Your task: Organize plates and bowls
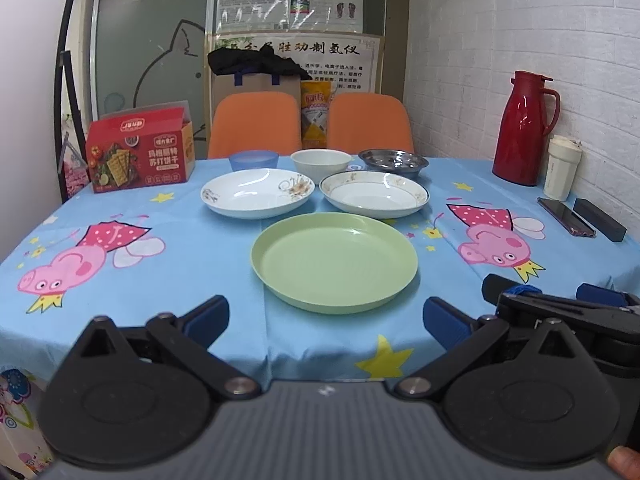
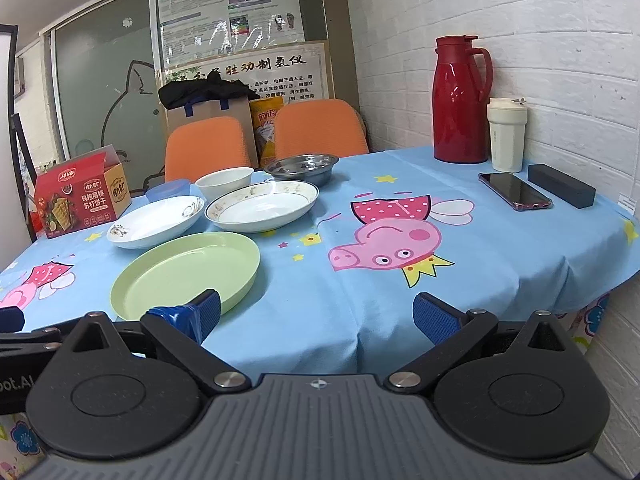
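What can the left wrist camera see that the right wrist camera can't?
Only the left wrist view: a fingertip in the bottom corner, and the whole left pig print. Only the right wrist view: the tablecloth's right edge hanging down. Both: the green plate, red flask and phone.

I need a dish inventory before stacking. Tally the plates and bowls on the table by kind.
Plates: 3, namely the green plate, the floral white plate and the gold-rimmed white plate.
Bowls: 3, namely the blue bowl, the white bowl and the steel bowl.
Total: 6
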A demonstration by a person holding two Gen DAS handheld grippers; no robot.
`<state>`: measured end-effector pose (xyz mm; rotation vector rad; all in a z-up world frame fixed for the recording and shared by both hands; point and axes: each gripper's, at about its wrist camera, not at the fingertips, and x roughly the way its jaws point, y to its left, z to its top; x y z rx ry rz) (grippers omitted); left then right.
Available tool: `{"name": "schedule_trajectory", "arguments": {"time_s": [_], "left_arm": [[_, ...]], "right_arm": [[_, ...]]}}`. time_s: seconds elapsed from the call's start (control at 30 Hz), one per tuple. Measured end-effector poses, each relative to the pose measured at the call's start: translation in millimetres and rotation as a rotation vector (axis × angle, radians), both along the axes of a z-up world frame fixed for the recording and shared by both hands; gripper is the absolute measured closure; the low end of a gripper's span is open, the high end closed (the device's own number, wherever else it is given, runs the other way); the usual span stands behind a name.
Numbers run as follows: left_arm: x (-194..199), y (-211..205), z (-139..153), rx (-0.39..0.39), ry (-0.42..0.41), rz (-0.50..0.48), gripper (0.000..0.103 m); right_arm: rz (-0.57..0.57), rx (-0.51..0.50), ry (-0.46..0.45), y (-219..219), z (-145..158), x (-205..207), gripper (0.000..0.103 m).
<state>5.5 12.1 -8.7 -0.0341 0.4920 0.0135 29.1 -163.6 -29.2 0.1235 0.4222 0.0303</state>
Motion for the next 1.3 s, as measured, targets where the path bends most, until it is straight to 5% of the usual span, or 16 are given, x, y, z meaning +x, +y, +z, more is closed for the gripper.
{"name": "schedule_trajectory", "arguments": {"time_s": [0.83,1.3], "left_arm": [[58.6,27.5,-24.4,-0.056,0.133,0.047,0.000],[115.6,56.5,-11.7,-0.046,0.211,0.102,0.000]], "right_arm": [[0.025,-0.040,0.101,19.0,-17.2,39.9,0.013],[0.061,-0.065,0.136,28.3,-3.9,86.6,0.013]]}}
